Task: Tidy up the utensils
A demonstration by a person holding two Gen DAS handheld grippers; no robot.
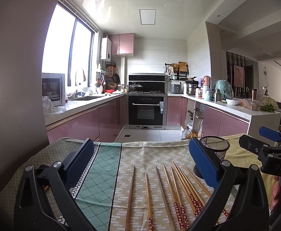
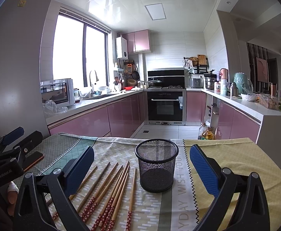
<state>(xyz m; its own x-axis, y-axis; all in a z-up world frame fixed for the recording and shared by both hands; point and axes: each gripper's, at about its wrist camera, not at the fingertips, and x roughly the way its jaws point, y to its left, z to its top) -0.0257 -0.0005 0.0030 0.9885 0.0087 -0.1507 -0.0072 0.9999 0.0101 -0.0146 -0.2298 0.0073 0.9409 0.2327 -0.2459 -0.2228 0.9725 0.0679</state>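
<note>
Chopsticks lie at the lower left of the frame, beside the mesh cup. Both stand on the desk. Left tool and right tool are wide apart, holding nothing.

Your wooden chopsticks with red flowered ends run off the near edge of both views, so their ends go unseen. Your left gripper's right blue finger pad covers the near left side of the black wire-mesh cup. A dark flat device with an orange rim lies half hidden behind that gripper; its kind cannot be told.
</note>
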